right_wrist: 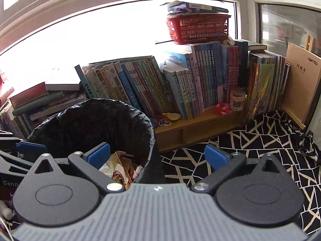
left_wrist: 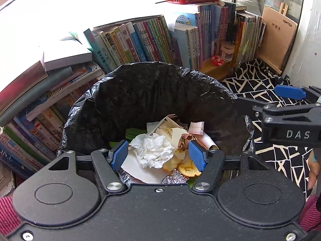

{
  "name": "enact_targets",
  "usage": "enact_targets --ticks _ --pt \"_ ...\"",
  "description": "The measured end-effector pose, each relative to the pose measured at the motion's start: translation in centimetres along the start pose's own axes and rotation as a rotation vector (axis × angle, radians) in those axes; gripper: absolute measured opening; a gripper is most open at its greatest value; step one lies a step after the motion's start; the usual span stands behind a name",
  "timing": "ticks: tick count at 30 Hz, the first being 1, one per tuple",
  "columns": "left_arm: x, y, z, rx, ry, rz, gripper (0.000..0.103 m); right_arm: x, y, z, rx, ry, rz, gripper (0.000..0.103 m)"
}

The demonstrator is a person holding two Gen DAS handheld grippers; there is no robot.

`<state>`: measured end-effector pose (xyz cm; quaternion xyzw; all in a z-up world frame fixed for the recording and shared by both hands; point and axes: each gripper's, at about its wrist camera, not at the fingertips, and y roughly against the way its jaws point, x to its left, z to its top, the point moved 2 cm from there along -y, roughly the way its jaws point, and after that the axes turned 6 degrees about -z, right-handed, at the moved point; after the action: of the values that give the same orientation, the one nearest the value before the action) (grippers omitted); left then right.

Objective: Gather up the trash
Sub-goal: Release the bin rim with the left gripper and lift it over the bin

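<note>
A bin lined with a black bag stands in front of the books. Inside lie a crumpled white tissue, paper scraps, fruit peel and foil. My left gripper hangs open above the bin mouth; the tissue shows between its blue pads but lies below in the bin, not gripped. My right gripper stands wide open and empty over the right rim of the bin and the patterned cloth. One of its fingers shows at the right of the left wrist view.
A row of books fills a low wooden shelf behind the bin, with stacked books to the left. A red basket sits on top. A yellow peel-like piece and a small jar are on the shelf. Black-and-white cloth covers the surface at right.
</note>
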<state>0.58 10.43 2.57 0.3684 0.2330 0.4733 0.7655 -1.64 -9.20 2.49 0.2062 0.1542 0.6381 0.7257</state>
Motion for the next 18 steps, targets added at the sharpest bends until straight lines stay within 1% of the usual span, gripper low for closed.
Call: enact_targets --ticks 2,4,5,6,10,13,18 --pt "0.1 -0.3 0.0 0.005 0.001 0.003 0.065 -0.5 -0.3 -0.1 0.013 -0.015 -0.005 0.103" --pt "0.1 -0.7 0.0 0.013 0.002 0.005 0.071 -0.7 -0.6 -0.3 0.038 -0.016 -0.001 0.103" --pt "0.1 -0.9 0.0 0.013 0.004 0.006 0.079 -0.8 -0.7 -0.4 0.042 -0.018 -0.001 0.103" --pt "0.1 -1.0 0.1 0.011 0.004 0.007 0.082 -0.7 -0.8 -0.5 0.045 -0.017 0.001 0.103" --pt "-0.4 -1.3 0.4 0.001 -0.019 0.019 0.082 -0.5 -1.1 -0.9 0.066 0.001 0.023 0.103" --pt "-0.8 -1.7 0.4 0.014 -0.029 0.016 0.082 -0.9 -1.2 -1.0 0.066 -0.029 0.035 0.103" --pt "-1.2 -2.3 0.6 0.034 -0.026 0.01 0.082 -1.4 -1.3 -1.1 0.083 -0.055 0.02 0.103"
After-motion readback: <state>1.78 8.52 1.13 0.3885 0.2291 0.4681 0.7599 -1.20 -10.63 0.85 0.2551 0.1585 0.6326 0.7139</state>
